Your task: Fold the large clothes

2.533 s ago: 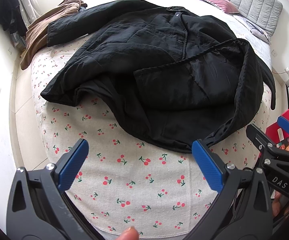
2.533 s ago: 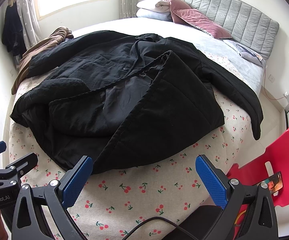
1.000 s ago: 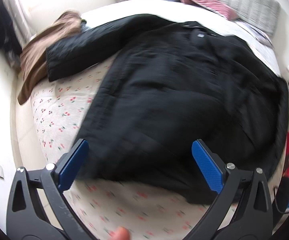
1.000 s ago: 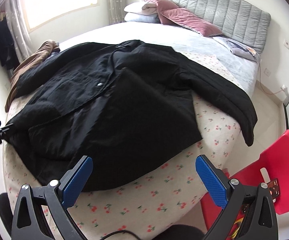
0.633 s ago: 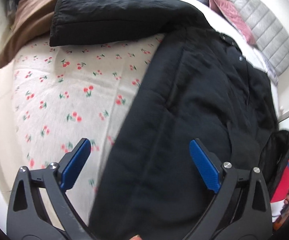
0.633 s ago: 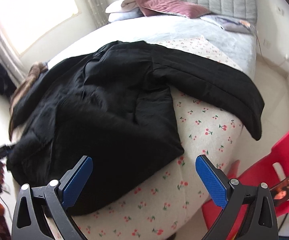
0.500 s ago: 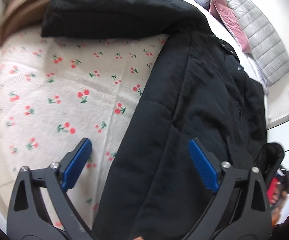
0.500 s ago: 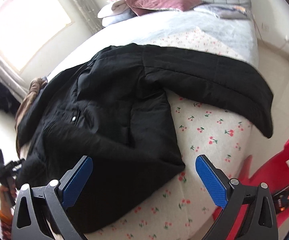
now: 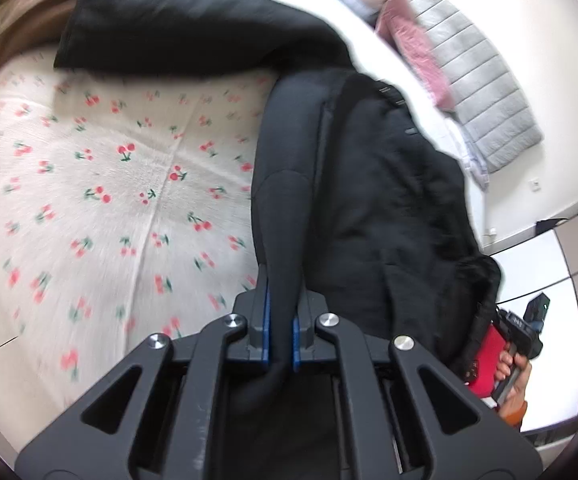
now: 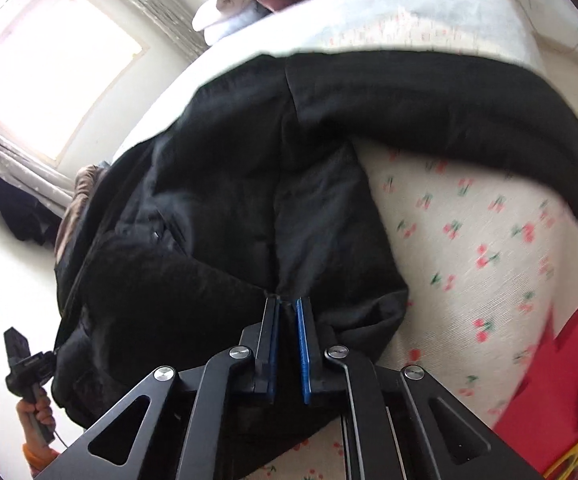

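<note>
Left wrist view showed the left gripper [image 9: 280, 328] clamped on the hem edge of the large black quilted coat [image 9: 377, 184], its 2 blue-lined fingers [image 9: 265, 326] pressed together with a fold of the dark fabric pinched between them. The coat lay spread on the bed, over a cream bedsheet printed with red cherries [image 9: 101, 184], which lay bare to the left of the garment. One black sleeve [image 9: 193, 36] stretched across the top of this view, away from the coat's body. A brown garment [image 9: 17, 28] lay beyond it at the bed's far left edge. A grey padded headboard [image 9: 485, 96] and a pink pillow [image 9: 413, 44] stood at the upper right. At the lower right a hand [image 9: 513, 368] held the other gripper's handle, close to something red.

Right wrist view showed the right gripper [image 10: 287, 344] closed on the opposite side of the coat's hem [image 10: 249, 208], black fabric bunched between its 2 blue pads [image 10: 303, 356]. The second sleeve [image 10: 469, 120] ran out to the right across the cherry sheet [image 10: 481, 264], its cuff hanging past the bed's edge. A red plastic chair [image 10: 561, 396] stood at the lower right, just beside the bed. At the lower left, a hand [image 10: 35, 408] gripped the left tool's black handle, near the coat's other corner. A bright window [image 10: 57, 64] and curtain filled the upper left, with stacked pillows [image 10: 249, 0] at the head of the bed. Both views were blurred at the edges.
</note>
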The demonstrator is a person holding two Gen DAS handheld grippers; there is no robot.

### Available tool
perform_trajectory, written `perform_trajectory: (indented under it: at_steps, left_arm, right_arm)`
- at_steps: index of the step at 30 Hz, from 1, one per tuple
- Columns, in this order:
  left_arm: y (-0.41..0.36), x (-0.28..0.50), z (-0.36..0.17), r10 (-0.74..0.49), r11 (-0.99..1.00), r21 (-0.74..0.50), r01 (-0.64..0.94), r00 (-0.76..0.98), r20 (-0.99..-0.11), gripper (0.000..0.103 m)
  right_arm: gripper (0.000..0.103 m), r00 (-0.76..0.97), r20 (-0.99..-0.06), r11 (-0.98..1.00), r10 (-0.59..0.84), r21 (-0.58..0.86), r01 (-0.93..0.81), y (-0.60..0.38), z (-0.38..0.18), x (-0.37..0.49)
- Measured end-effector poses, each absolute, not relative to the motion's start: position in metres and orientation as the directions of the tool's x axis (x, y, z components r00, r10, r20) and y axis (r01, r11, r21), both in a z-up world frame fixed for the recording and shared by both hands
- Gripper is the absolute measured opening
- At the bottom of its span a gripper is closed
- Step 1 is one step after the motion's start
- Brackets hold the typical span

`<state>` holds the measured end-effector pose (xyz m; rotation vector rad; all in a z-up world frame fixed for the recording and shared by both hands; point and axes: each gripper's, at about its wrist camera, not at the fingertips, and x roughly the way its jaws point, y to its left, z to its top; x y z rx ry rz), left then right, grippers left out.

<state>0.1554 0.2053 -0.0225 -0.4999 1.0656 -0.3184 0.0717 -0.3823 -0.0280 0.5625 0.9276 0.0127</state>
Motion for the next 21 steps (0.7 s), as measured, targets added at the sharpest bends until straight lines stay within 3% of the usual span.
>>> perform_trajectory:
  at_steps: [9, 12, 15, 17, 19, 20, 21]
  left_arm:
    - [0.162, 0.029, 0.052, -0.580, 0.810, -0.543, 0.222, 0.437, -0.687, 0.008]
    - [0.140, 0.006, 0.046, -0.558, 0.828, -0.481, 0.289, 0.341, -0.757, 0.011]
    - [0.125, 0.008, 0.027, -0.363, 0.912, -0.273, 0.305, 0.296, -0.883, 0.018]
    - [0.130, 0.016, 0.034, -0.281, 0.939, -0.183, 0.293, 0.344, -0.896, 0.033]
    - [0.140, 0.033, 0.048, -0.240, 0.955, -0.137, 0.264, 0.412, -0.879, 0.075]
    - [0.145, 0.043, 0.055, -0.226, 0.960, -0.122, 0.251, 0.444, -0.867, 0.083]
    - [0.152, 0.057, 0.060, -0.212, 0.965, -0.107, 0.239, 0.474, -0.854, 0.089]
  right_arm:
    - [0.007, 0.649, -0.749, 0.911, 0.132, 0.350, 0.219, -0.409, 0.033, 0.040]
    - [0.008, 0.638, -0.767, 0.916, 0.072, 0.304, 0.262, -0.425, 0.035, 0.037]
    - [0.013, 0.582, -0.813, 0.922, -0.022, 0.208, 0.326, -0.438, 0.028, 0.039]
    - [0.016, 0.566, -0.821, 0.916, -0.076, 0.167, 0.365, -0.445, 0.033, 0.040]
    - [0.035, 0.586, -0.806, 0.912, -0.084, 0.175, 0.372, -0.446, 0.045, 0.039]
    - [0.042, 0.611, -0.788, 0.910, -0.077, 0.194, 0.366, -0.446, 0.054, 0.041]
    - [0.056, 0.628, -0.775, 0.910, -0.068, 0.209, 0.358, -0.443, 0.060, 0.046]
